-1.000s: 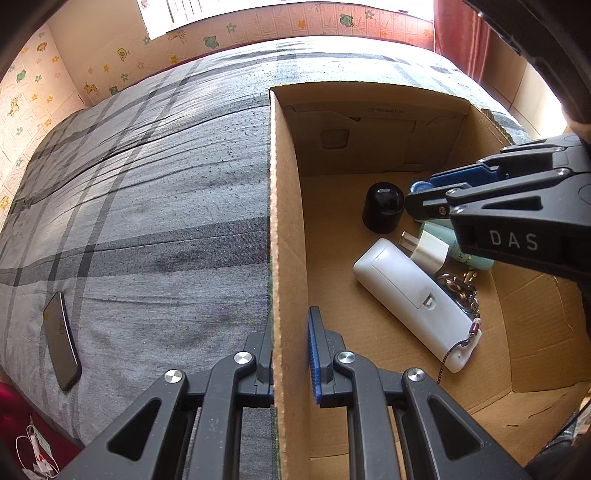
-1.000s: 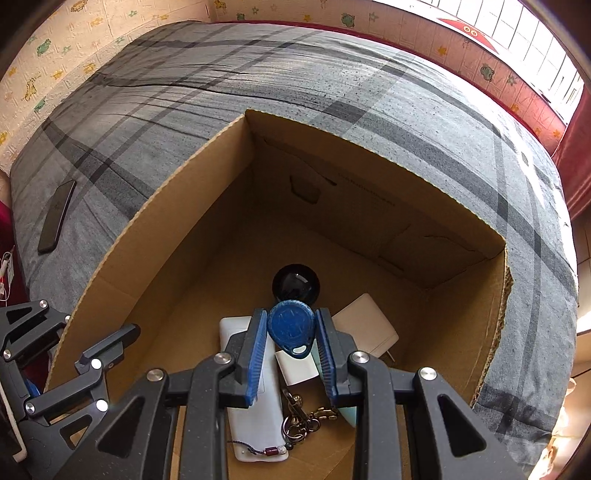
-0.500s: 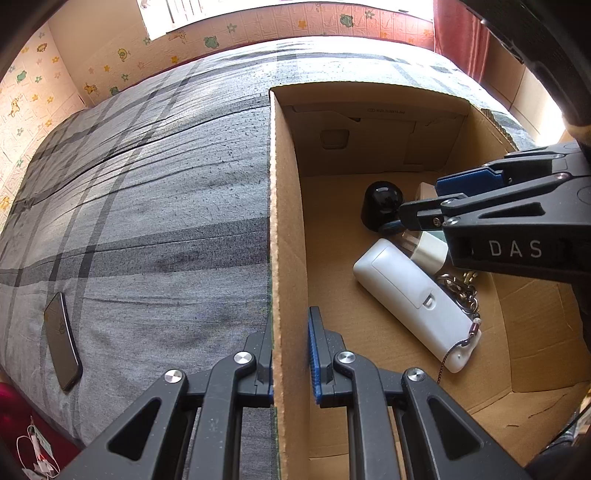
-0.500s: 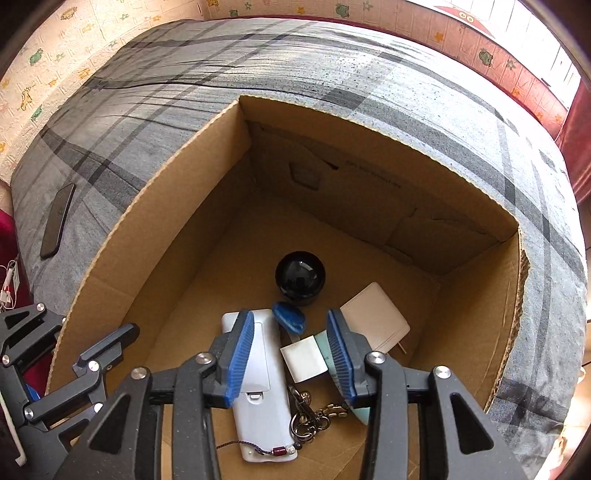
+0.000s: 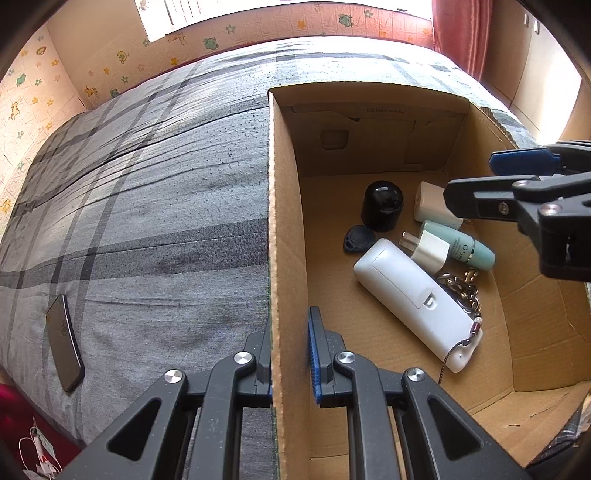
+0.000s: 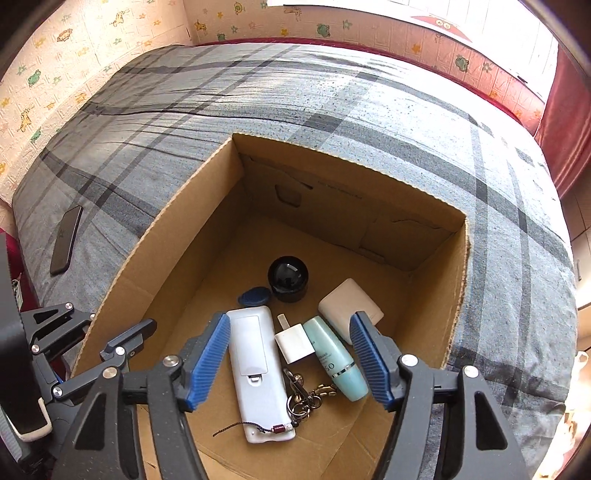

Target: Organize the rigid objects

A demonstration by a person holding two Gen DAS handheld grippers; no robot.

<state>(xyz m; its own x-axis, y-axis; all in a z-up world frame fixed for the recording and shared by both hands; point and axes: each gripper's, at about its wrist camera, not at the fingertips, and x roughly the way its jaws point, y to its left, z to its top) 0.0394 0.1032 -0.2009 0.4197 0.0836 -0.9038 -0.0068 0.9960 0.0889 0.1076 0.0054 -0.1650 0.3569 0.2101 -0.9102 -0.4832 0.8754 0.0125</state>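
- The blue key fob (image 6: 255, 296) lies on the cardboard box (image 6: 155, 236) floor, touching the black round object (image 6: 288, 278) and white remote (image 6: 258, 373).
- The right gripper (image 6: 290, 363) hangs above with fingers spread wide, holding nothing.
- The left gripper (image 5: 290, 354) pinches the box's left wall.

Bright daylight from window (image 5: 221, 14) at top; blown-out glare upper right, heavy fisheye vignette, sharp focus.

Black angular claw (image 6: 290, 360) arms, ribbed blue finger pads (image 6: 207, 356), silver screws
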